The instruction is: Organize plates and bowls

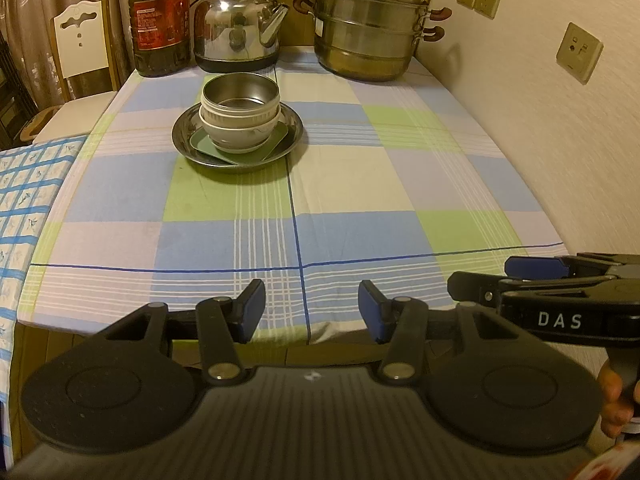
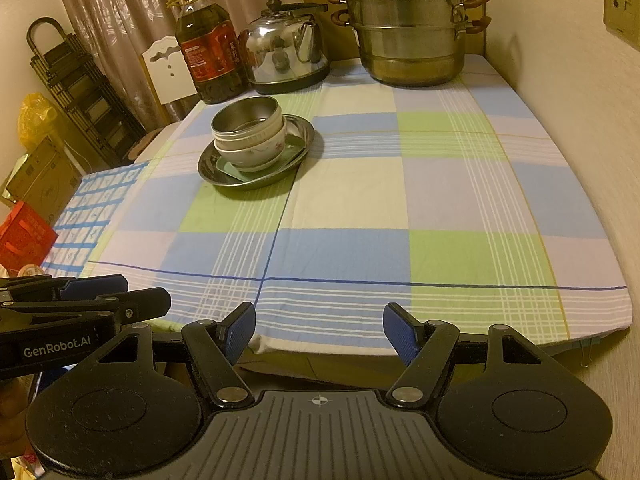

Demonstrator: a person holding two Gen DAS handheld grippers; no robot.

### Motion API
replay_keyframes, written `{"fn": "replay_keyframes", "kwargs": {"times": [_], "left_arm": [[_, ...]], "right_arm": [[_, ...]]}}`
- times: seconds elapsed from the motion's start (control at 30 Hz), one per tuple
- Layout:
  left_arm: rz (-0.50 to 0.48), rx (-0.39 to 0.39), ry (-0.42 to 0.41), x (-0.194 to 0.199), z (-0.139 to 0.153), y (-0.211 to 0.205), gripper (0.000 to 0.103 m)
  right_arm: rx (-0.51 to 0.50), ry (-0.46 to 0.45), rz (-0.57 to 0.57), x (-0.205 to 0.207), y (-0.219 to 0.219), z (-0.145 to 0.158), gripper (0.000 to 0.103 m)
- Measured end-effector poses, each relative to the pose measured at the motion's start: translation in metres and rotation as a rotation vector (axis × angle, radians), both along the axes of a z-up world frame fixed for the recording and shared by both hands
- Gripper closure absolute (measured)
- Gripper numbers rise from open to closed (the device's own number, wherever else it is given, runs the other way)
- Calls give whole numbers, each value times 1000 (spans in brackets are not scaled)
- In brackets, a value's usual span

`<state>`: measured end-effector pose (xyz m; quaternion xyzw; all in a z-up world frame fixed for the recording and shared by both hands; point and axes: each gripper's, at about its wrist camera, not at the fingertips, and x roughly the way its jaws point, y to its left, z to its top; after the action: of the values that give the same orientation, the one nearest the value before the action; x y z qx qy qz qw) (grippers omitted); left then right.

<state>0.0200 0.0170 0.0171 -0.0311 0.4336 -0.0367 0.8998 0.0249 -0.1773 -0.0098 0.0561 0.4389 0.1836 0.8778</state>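
A stack of dishes stands toward the far left of the checked tablecloth (image 1: pixel 360 200): a round steel plate (image 1: pixel 188 140) at the bottom, a green square plate (image 1: pixel 276 136) on it, white bowls (image 1: pixel 240 128) on that, and a steel bowl (image 1: pixel 240 92) on top. The same stack shows in the right wrist view, with the steel plate (image 2: pixel 208 172) and steel bowl (image 2: pixel 248 116). My left gripper (image 1: pixel 312 312) hovers open over the table's near edge with nothing between its pads. My right gripper (image 2: pixel 319 332) is open beside it, also holding nothing. Both are far from the stack.
Along the back stand an oil bottle (image 1: pixel 160 20), a steel kettle (image 1: pixel 240 28) and a tiered steamer pot (image 1: pixel 368 24). A wall with sockets (image 1: pixel 580 52) runs along the right. A white chair (image 1: pixel 80 40) and a blue-patterned cloth (image 1: pixel 24 200) lie to the left.
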Motion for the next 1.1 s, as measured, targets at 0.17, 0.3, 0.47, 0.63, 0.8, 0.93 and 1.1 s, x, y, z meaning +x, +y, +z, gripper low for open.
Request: {"fn": "replay_keyframes", "kwargs": {"times": [0.17,0.3,0.47,0.63,0.8,0.93,1.1], "left_arm": [[-1,1,1,1,-1,0,54],[0,1,2,1,-1,-1,54],[0,1,3,3,-2,-1,54],[0,1,5,3,-2,-1,54],[1,1,8,6,-4,-1,54],[1,1,7,6,-4,-1,54],[5,-2,10,9,-5,2,54]], "right_arm": [[0,0,0,1,0,0,32],[0,1,0,1,0,0,32],[1,1,0,1,0,0,32],[1,2,1,1,0,0,32],[0,2,1,1,0,0,32],[1,4,5,3,0,-2,32],[-1,8,9,5,1,-4,32]]}}
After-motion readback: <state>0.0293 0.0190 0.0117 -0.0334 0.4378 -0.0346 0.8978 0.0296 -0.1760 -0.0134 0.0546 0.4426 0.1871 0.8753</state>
